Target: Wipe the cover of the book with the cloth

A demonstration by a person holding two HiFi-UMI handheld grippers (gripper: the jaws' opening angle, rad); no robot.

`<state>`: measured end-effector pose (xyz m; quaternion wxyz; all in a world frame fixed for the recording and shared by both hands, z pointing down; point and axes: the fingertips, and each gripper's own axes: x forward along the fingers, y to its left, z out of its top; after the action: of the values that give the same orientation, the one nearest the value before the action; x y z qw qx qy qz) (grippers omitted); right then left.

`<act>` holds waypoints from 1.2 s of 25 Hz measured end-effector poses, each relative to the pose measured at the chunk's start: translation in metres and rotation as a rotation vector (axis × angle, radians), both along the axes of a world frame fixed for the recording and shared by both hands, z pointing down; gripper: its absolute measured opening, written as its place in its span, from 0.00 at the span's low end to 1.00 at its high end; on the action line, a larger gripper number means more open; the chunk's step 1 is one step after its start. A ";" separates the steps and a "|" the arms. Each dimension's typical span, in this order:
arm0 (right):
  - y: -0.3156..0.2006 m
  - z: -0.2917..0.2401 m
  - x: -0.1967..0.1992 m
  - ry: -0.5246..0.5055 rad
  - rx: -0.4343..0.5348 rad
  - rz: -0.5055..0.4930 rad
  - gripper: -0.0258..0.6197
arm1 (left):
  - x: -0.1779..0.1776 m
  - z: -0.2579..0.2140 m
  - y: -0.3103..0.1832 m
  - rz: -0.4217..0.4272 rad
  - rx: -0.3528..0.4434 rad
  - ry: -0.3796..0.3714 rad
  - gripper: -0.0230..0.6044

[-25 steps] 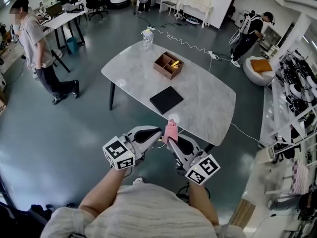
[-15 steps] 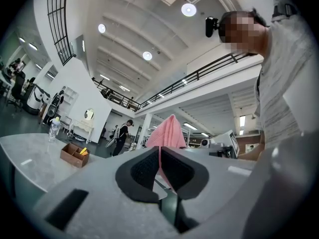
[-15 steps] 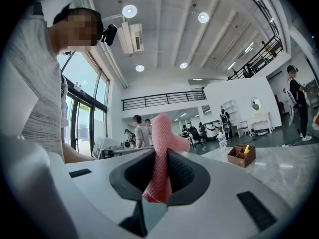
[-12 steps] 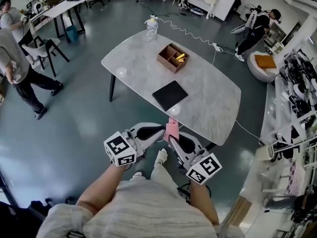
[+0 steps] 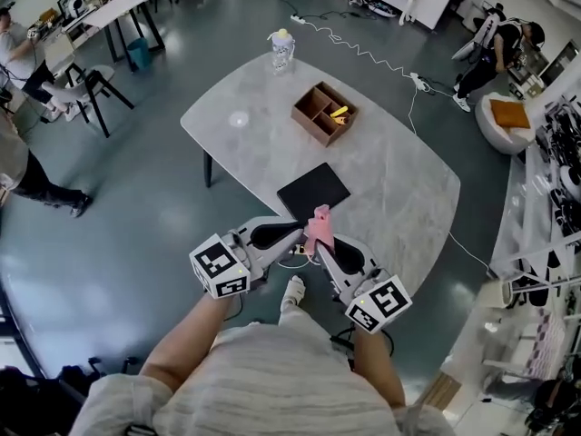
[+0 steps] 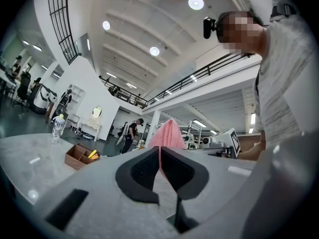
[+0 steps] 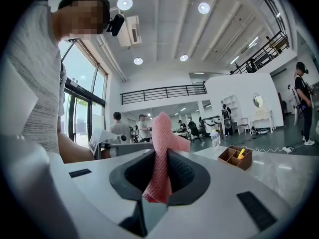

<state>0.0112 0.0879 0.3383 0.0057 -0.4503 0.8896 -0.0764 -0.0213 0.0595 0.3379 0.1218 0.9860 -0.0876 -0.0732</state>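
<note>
Right gripper (image 7: 159, 158): your jaws are clamped on the pink cloth (image 7: 161, 143), which stands up between them, its tail hanging below.
Left gripper (image 6: 159, 154): your jaws are closed too, with a thin pink edge of the cloth caught between their tips.
Book (image 5: 313, 192): black, lying flat by the table's (image 5: 399, 184) near edge, just ahead of both grippers.

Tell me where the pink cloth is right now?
In the head view, the pink cloth sticks up where the left gripper and right gripper meet, pinched in the fingers of both, just short of the black book.
</note>
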 end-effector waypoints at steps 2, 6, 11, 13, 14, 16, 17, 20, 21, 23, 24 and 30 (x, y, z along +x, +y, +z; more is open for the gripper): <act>-0.025 0.000 0.021 0.009 -0.007 0.016 0.12 | 0.015 -0.002 -0.024 -0.017 0.003 -0.002 0.08; -0.069 0.008 0.060 0.042 -0.039 0.036 0.12 | 0.041 0.000 -0.065 -0.055 0.008 -0.018 0.08; -0.111 0.026 0.097 0.087 -0.079 0.014 0.12 | 0.068 0.007 -0.107 -0.093 -0.004 -0.021 0.08; -0.122 0.039 0.109 0.107 -0.107 0.014 0.12 | 0.073 0.012 -0.120 -0.112 -0.009 -0.026 0.08; -0.128 0.045 0.115 0.120 -0.122 0.021 0.13 | 0.076 0.014 -0.125 -0.118 -0.007 -0.029 0.08; -0.138 0.059 0.126 0.144 -0.151 0.036 0.12 | 0.079 0.019 -0.133 -0.130 -0.004 -0.035 0.08; -0.143 0.067 0.131 0.156 -0.167 0.041 0.13 | 0.079 0.023 -0.137 -0.139 -0.006 -0.038 0.08; -0.153 0.092 0.140 0.200 -0.216 0.050 0.12 | 0.077 0.031 -0.147 -0.171 -0.024 -0.044 0.08; -0.157 0.100 0.143 0.214 -0.232 0.053 0.12 | 0.076 0.034 -0.150 -0.175 -0.026 -0.045 0.08; -0.165 0.114 0.146 0.239 -0.260 0.059 0.12 | 0.077 0.039 -0.157 -0.166 -0.027 -0.043 0.08; -0.169 0.121 0.147 0.252 -0.273 0.062 0.12 | 0.078 0.042 -0.160 -0.159 -0.032 -0.041 0.08; -0.193 0.166 0.158 0.336 -0.342 0.084 0.12 | 0.081 0.059 -0.184 -0.149 -0.048 -0.045 0.08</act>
<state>0.1688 -0.1054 0.5041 -0.2156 -0.4878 0.8326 -0.1497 0.0598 -0.1242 0.3969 0.1375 0.9749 -0.1652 -0.0576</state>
